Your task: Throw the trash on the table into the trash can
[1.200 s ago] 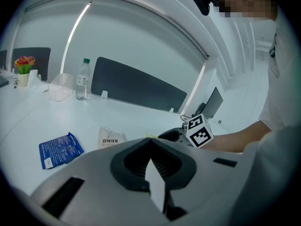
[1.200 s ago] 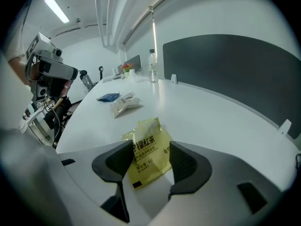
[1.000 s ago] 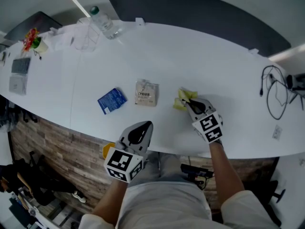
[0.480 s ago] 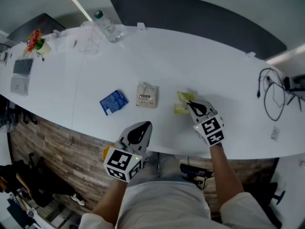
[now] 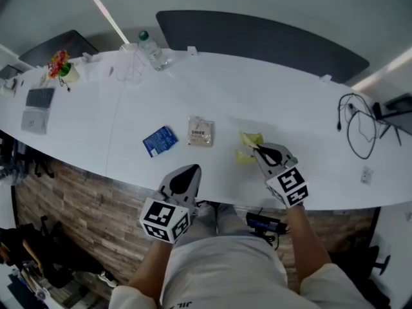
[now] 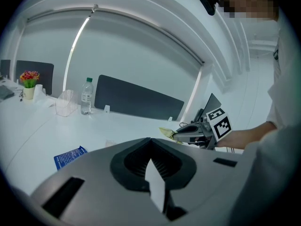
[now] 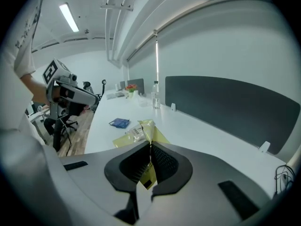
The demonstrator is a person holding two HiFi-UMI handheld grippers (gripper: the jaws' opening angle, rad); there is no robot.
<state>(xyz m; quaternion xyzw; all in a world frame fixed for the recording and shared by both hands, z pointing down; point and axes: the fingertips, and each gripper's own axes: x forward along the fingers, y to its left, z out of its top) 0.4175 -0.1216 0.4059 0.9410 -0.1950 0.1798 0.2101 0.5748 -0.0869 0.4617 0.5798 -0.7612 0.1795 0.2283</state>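
Three pieces of trash lie on the white table (image 5: 283,102): a blue packet (image 5: 159,140), a beige printed packet (image 5: 201,131) and a crumpled yellow wrapper (image 5: 248,145). My right gripper (image 5: 260,149) is shut on the yellow wrapper (image 7: 149,128), whose edge is pinched between the jaws near the table's front edge. My left gripper (image 5: 192,170) hangs just off the front edge, below the blue and beige packets, shut with nothing in it (image 6: 151,140). From the left gripper view the right gripper (image 6: 176,134) shows with the wrapper (image 6: 165,132) at its tip. No trash can is in sight.
A water bottle (image 5: 153,49), a clear plastic holder (image 5: 129,60), a small flower pot (image 5: 62,67) and a keyboard (image 5: 38,98) stand at the far left. Black cables (image 5: 354,126) lie at the right end. A dark divider panel (image 5: 257,37) runs along the back.
The right gripper's jaws have closed on the yellow wrapper. The left gripper has stayed in place by the table's front edge.
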